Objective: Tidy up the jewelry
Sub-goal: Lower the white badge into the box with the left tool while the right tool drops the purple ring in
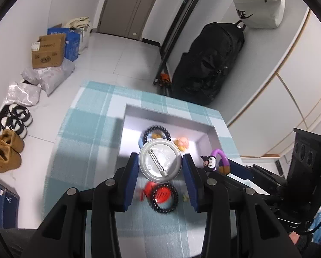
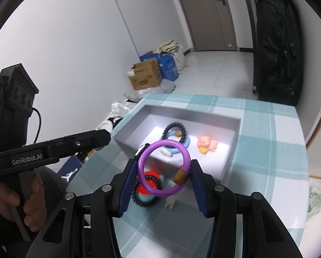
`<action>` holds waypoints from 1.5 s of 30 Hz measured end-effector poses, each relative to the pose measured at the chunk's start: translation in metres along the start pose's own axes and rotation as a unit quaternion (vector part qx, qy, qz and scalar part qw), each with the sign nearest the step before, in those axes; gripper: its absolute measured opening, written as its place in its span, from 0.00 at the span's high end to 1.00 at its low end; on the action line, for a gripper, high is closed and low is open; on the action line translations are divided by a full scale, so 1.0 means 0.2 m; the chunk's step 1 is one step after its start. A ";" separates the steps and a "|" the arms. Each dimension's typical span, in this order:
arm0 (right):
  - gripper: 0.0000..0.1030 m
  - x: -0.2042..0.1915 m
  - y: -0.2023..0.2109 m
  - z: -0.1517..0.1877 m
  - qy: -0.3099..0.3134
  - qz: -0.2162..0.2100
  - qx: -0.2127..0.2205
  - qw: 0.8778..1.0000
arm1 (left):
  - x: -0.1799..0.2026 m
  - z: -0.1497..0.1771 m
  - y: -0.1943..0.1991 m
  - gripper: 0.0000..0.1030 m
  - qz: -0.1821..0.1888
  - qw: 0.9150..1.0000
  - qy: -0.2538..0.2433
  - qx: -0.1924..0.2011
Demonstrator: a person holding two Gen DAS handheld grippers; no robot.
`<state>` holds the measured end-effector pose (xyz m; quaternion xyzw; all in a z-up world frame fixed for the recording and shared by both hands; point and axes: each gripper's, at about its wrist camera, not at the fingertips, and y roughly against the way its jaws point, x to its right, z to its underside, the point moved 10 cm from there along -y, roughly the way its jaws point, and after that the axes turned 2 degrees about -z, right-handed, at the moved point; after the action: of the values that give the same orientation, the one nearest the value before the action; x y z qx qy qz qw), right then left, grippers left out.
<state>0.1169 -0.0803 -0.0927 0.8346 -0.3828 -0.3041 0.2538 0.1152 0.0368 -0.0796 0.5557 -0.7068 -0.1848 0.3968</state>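
Left fingers grip 1 badge | right fingers grip 1 purple ring | tray: 2 rings

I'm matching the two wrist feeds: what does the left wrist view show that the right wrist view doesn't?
Only the left wrist view shows the round silver pin badge held between the left gripper fingers, plus the shoes on the floor.

Only the right wrist view shows the hand on the left gripper's handle.

Both show the purple bracelet in the right gripper, the grey tray, the pink pig charm inside it, and the red-and-black bracelet on the checked cloth.
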 end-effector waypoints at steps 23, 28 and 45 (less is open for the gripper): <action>0.53 0.19 -0.16 -0.25 -0.037 -0.026 -0.005 0.999 | 0.04 -0.14 -0.29 0.66 0.031 0.998 -0.001 -0.053; 0.53 0.22 -0.18 -0.20 -0.036 -0.020 -0.017 0.999 | 0.04 -0.12 -0.33 0.66 0.028 0.998 -0.003 -0.063; 0.24 0.21 -0.17 -0.19 0.009 0.025 -0.005 1.000 | 0.06 -0.15 -0.32 0.46 0.074 0.995 0.029 -0.062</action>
<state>0.1825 -0.0876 -0.1018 0.8263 -0.4000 -0.2914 0.2689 0.1780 0.0109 -0.1011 0.4811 -0.7213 -0.1826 0.4636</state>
